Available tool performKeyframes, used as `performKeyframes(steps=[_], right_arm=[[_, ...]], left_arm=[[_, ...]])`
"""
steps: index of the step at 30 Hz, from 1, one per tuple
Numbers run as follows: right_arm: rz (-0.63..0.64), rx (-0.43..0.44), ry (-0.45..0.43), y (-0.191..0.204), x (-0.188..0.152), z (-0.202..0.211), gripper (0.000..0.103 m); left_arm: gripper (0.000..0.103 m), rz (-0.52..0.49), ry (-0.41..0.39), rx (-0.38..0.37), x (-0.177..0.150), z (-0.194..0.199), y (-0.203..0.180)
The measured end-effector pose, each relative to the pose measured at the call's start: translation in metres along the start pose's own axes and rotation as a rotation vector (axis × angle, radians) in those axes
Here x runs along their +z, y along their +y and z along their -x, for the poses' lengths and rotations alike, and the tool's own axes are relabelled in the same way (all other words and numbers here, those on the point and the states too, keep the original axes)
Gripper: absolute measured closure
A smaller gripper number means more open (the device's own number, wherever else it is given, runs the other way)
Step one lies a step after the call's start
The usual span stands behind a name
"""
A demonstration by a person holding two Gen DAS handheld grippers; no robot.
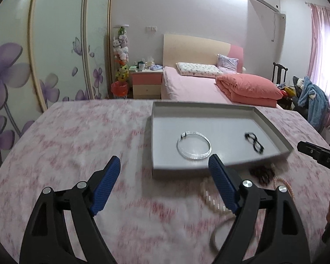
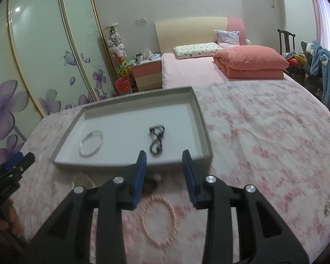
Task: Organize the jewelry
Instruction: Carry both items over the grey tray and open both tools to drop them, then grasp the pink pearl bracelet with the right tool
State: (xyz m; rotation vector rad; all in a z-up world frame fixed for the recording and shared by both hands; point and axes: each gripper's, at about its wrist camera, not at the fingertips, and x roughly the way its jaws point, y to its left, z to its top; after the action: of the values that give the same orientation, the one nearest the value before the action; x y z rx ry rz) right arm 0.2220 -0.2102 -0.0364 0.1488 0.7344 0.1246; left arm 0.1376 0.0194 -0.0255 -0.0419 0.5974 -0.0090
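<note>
A grey tray (image 1: 220, 169) (image 2: 200, 118) lies on a pink flowered cloth. In it are a silver bangle (image 1: 193, 145) (image 2: 91, 143) and a black beaded bracelet (image 1: 254, 143) (image 2: 156, 139). In front of the tray lie a pearl bead string (image 1: 211, 198), a dark bead cluster (image 1: 261, 173) (image 2: 150, 183) and a pink bead ring (image 2: 158, 220). My left gripper (image 1: 164, 171) is open and empty, just short of the tray's near edge. My right gripper (image 2: 164, 165) is open and empty over the dark cluster, near the tray's front wall.
The cloth-covered table (image 1: 66, 143) extends left and right of the tray. A small pale trinket (image 2: 327, 208) lies at the far right. Behind are a bed (image 1: 198, 88), a nightstand (image 1: 146, 83) and a wardrobe (image 1: 55, 44).
</note>
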Motion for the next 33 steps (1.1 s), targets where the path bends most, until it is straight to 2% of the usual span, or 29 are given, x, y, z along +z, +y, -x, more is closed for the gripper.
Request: performKeyframes(steps=[6,12,18,23,26,33], right_arm=[[0.02,-0.026,0.115,-0.008,-0.039,-0.002,0.069],[0.032,-0.029,0.171,-0.003,-0.053,-0.014,0.071],[0.084,-0.063,0.182,0.009,-0.058,-0.026,0.08],[0.125,-0.122,0.167,0.01,-0.059,-0.024,0.096],[0.076,-0.16,0.159,-0.003,-0.058,-0.023,0.096],[0.047,-0.159,0.158,-0.016,-0.057,-0.023,0.096]], left_arm=[[0.019,0.035,0.047,-0.001,-0.022,0.01,0.014],[0.019,0.055,0.074,0.009,-0.031,0.012,0.022],[0.016,0.031,0.093,-0.026,-0.038,0.017,0.009],[0.012,0.0,0.119,-0.082,-0.043,0.016,-0.008],[0.009,-0.027,0.148,-0.119,-0.047,0.013,-0.022],[0.004,-0.1,0.253,-0.191,-0.061,-0.003,-0.054]])
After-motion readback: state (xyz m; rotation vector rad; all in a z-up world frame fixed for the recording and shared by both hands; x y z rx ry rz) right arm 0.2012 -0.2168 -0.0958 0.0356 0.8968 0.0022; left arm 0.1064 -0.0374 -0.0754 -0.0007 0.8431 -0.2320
